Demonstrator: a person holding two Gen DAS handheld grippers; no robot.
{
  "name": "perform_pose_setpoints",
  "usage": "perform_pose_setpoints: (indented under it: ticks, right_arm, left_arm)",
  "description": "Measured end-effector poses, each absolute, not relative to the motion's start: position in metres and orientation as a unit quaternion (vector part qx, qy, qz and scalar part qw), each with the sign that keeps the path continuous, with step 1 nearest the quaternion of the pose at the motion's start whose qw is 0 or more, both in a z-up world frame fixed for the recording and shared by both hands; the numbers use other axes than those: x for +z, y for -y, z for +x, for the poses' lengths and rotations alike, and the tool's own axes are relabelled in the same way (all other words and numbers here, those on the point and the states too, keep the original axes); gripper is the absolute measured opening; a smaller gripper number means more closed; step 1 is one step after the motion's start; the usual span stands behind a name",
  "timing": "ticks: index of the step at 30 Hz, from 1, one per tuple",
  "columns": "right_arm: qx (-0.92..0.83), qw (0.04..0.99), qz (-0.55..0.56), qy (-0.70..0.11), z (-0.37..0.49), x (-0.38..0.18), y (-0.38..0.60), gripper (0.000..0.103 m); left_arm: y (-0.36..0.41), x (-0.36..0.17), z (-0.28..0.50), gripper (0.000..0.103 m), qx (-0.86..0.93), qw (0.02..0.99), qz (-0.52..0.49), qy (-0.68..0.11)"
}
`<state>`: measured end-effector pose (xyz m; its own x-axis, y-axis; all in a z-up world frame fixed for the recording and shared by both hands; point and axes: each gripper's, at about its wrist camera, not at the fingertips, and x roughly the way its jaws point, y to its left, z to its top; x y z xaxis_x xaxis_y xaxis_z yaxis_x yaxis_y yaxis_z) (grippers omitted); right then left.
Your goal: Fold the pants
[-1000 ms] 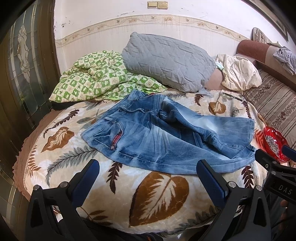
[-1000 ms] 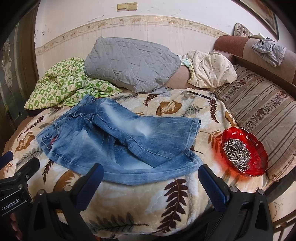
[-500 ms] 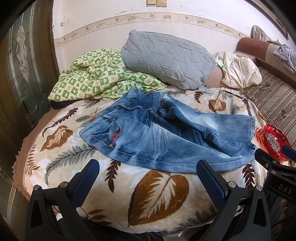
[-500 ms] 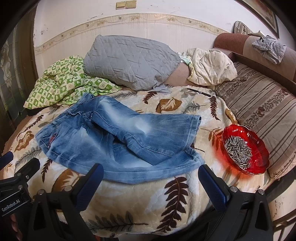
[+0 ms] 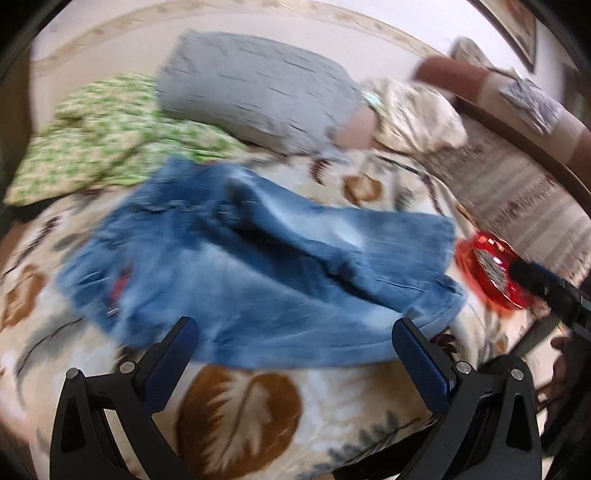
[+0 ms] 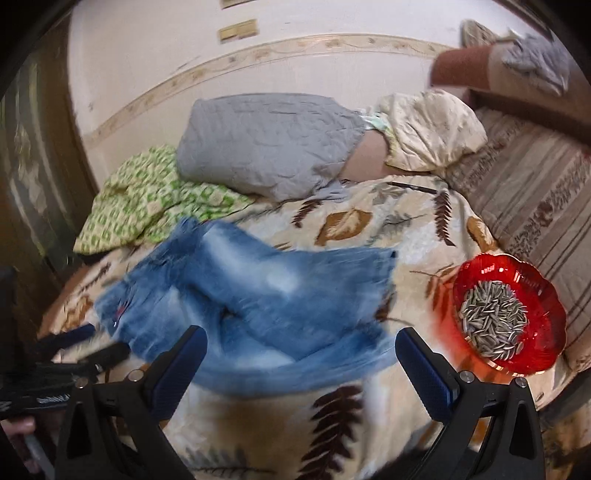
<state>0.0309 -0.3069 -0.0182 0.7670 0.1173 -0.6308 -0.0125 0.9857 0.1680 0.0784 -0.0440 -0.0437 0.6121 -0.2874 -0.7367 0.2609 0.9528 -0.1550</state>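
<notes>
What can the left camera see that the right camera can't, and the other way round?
Only the left wrist view shows the right gripper poking in from the side, open, and its own left gripper's fingers. Only the right wrist view shows the left gripper low at the side, and the light switch plate on the wall. Both show the jeans spread on the leaf-patterned blanket, the red bowl of seeds, the grey pillow and the green checked cloth.
</notes>
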Motion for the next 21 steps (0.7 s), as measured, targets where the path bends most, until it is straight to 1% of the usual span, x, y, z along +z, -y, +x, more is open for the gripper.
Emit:
perform_pose_setpoints:
  ticks: [2, 5, 8, 11, 13, 16, 18, 20, 21]
  right_arm:
    - [0.031, 0.934, 0.089, -0.344, 0.042, -0.019, 0.325, 0.103]
    - [0.032, 0.926, 0.119, -0.356, 0.065, -0.023, 0.355, 0.103]
    - [0.038, 0.912, 0.14, -0.384, 0.093, -0.03, 0.375, 0.103]
    - [0.045, 0.898, 0.156, -0.409, 0.124, -0.042, 0.386, 0.102]
    - [0.046, 0.889, 0.157, -0.428, 0.144, -0.054, 0.389, 0.09]
    - [0.047, 0.88, 0.161, -0.444, 0.163, -0.07, 0.39, 0.082]
    - [0.05, 0.876, 0.161, -0.451, 0.173, -0.078, 0.389, 0.079]
    - [0.053, 0.873, 0.162, -0.457, 0.18, -0.085, 0.387, 0.075]
    - [0.055, 0.871, 0.163, -0.461, 0.184, -0.088, 0.386, 0.07]
  left_arm:
    - [0.054, -0.047, 0.096, 0.103, -0.159, 0.891, -0.018, -0.425]
    - [0.061, -0.055, 0.13, 0.103, -0.175, 0.868, -0.071, -0.459]
    - [0.066, -0.068, 0.166, 0.103, -0.166, 0.847, -0.117, -0.491]
    - [0.071, -0.082, 0.192, 0.103, -0.136, 0.839, -0.134, -0.509]
    - [0.069, -0.091, 0.206, 0.103, -0.124, 0.827, -0.147, -0.528]
    - [0.064, -0.106, 0.222, 0.101, -0.116, 0.809, -0.177, -0.548]
    - [0.063, -0.114, 0.23, 0.092, -0.117, 0.805, -0.191, -0.55]
    - [0.063, -0.121, 0.235, 0.073, -0.121, 0.798, -0.195, -0.558]
    - [0.064, -0.123, 0.236, 0.067, -0.118, 0.796, -0.193, -0.562]
